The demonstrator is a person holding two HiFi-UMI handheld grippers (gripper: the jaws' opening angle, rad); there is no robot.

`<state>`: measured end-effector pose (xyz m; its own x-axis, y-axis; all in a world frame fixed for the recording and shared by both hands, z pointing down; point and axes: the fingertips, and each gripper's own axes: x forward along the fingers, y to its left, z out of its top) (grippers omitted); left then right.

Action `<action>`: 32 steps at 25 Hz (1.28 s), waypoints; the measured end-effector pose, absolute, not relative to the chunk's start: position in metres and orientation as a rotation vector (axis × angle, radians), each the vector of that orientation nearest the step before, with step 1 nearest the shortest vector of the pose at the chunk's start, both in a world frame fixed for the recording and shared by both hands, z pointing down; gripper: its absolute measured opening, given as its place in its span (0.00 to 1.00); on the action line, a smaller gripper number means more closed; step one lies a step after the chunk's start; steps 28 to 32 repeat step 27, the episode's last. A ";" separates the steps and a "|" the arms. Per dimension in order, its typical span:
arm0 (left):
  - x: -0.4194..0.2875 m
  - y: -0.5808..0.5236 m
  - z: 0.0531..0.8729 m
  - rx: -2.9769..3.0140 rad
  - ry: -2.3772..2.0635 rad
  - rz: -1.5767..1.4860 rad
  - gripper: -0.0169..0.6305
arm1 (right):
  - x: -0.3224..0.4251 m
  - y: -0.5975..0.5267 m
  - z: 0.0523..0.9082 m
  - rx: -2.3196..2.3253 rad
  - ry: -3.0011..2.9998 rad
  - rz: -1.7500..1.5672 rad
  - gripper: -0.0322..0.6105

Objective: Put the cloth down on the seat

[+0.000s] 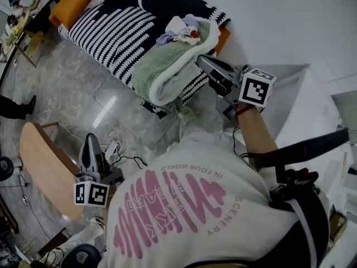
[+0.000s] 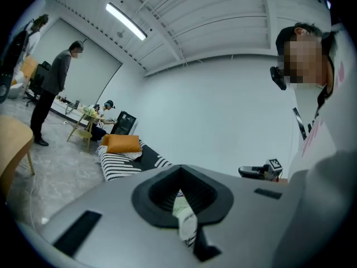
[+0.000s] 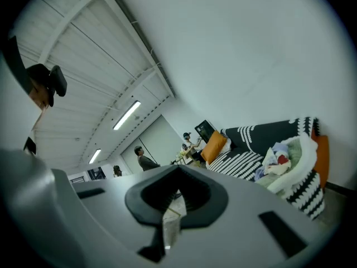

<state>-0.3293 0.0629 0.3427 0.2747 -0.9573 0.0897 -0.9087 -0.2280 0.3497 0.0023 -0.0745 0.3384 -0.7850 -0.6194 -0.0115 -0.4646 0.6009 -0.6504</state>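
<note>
A thick green and white cloth [image 1: 167, 66] lies folded on the seat of a black-and-white striped sofa [image 1: 117, 32], with a small heap of mixed clothes [image 1: 181, 29] behind it. My right gripper [image 1: 201, 61] hovers at the folded cloth's right edge, jaws shut with nothing between them. In the right gripper view the sofa [image 3: 251, 149] and the folded cloth [image 3: 295, 166] show off to the right. My left gripper [image 1: 90, 144] hangs low at the left over the floor, far from the sofa, jaws together and empty.
Orange cushions [image 1: 75, 1] sit at the sofa's far end. A curved wooden table [image 1: 44, 161] stands by my left gripper, with cables [image 1: 120, 155] on the marble floor. A white wall [image 1: 290, 32] runs on the right. People stand in the background [image 2: 53, 88].
</note>
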 end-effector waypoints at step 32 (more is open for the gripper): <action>-0.330 0.036 0.340 2.232 -1.712 -0.208 0.04 | 0.034 -0.097 0.344 -1.044 2.567 -0.926 0.07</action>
